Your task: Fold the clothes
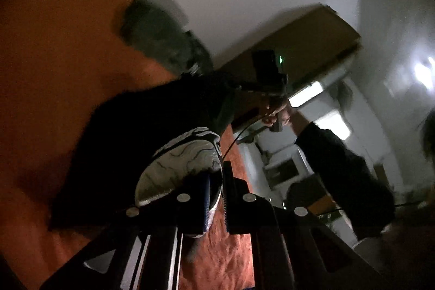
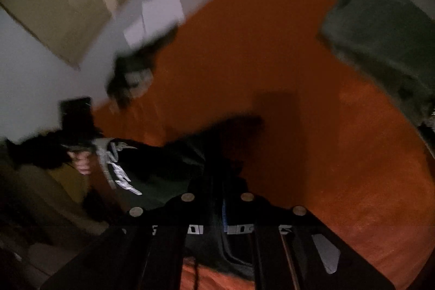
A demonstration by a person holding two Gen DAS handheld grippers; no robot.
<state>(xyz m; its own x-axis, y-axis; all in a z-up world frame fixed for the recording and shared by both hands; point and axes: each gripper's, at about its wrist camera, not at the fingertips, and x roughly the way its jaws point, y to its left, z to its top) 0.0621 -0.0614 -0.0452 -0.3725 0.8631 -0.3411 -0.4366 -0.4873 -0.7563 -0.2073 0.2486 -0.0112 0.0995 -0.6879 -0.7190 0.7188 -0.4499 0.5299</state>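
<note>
Black garment (image 1: 152, 132): pinched by both tongs, left (image 1: 216, 197) and right (image 2: 217, 197) clamped on its edges, stretched above the orange bed (image 1: 54, 59). Lifting step; next probably needed spreading flat.

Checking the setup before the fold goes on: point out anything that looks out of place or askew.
Nothing is spilled or visibly damaged. The black garment hangs bunched between the left tool and right tool, not spread flat on the orange bedspread. A dark green bundle lies unfolded at the far edge.
</note>
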